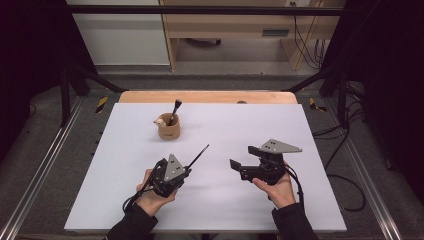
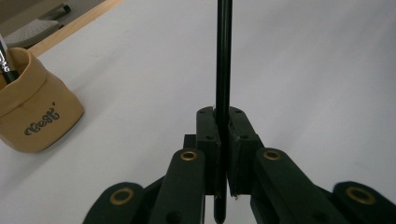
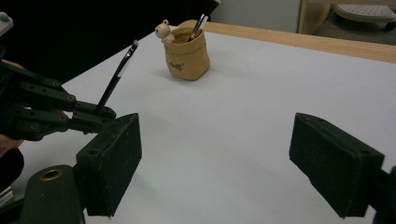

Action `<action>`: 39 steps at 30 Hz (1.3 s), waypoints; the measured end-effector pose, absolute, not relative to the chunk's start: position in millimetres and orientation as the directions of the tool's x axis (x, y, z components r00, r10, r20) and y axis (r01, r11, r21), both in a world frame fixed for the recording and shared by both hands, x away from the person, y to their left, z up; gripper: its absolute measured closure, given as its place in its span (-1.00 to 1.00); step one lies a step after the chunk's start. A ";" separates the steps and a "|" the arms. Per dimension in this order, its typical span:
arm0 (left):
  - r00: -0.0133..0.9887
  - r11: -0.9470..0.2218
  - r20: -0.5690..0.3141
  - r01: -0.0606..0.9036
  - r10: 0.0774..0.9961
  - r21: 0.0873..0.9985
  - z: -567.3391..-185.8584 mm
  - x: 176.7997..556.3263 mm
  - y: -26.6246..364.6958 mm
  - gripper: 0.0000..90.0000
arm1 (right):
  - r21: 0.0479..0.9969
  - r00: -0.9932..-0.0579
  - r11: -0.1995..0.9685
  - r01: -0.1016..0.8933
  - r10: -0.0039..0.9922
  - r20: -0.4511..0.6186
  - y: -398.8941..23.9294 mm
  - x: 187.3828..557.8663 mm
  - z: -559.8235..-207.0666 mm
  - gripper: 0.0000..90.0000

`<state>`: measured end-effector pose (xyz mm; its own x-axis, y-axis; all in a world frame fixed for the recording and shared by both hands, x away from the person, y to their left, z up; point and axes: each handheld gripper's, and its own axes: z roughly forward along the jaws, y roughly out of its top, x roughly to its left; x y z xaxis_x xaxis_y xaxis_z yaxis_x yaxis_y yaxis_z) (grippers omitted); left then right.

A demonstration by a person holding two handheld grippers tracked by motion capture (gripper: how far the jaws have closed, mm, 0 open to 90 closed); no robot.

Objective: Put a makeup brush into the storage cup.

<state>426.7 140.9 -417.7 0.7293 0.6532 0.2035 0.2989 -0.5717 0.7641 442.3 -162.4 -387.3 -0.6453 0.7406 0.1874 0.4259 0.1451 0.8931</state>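
My left gripper is shut on the lower end of a thin black brush, which slants up and away toward the right. In the left gripper view the jaws clamp the black handle with its butt end sticking out behind the pads. A tan pouch-shaped cup with a small bear figure on its rim stands on the far left-middle of the table and holds another brush. My right gripper hangs open over the mat with nothing between its pads.
A white mat covers the wooden table. In the right gripper view, the left gripper with its brush is at the left and the cup farther back. Black frame bars and cables flank the table.
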 end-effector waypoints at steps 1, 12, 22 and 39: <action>0.728 -0.563 0.194 0.304 0.658 0.769 -417.8 426.7 140.6 0.88 | 0.894 -0.643 0.138 0.426 0.741 0.192 -162.0 442.2 -387.4 -0.61; 0.710 -0.523 0.152 0.340 0.688 0.782 -419.2 426.1 134.9 0.88 | 0.892 -0.639 0.100 0.441 0.733 0.234 -151.5 441.5 -390.6 -0.55; 0.697 -0.493 0.122 0.361 0.706 0.791 -421.0 425.4 125.0 0.88 | 0.887 -0.640 0.058 0.459 0.714 0.285 -137.4 442.4 -391.4 -0.42; 0.687 -0.465 0.096 0.375 0.720 0.802 -421.9 422.5 107.7 0.88 | 0.878 -0.641 -0.002 0.479 0.683 0.351 -121.4 445.7 -396.3 -0.21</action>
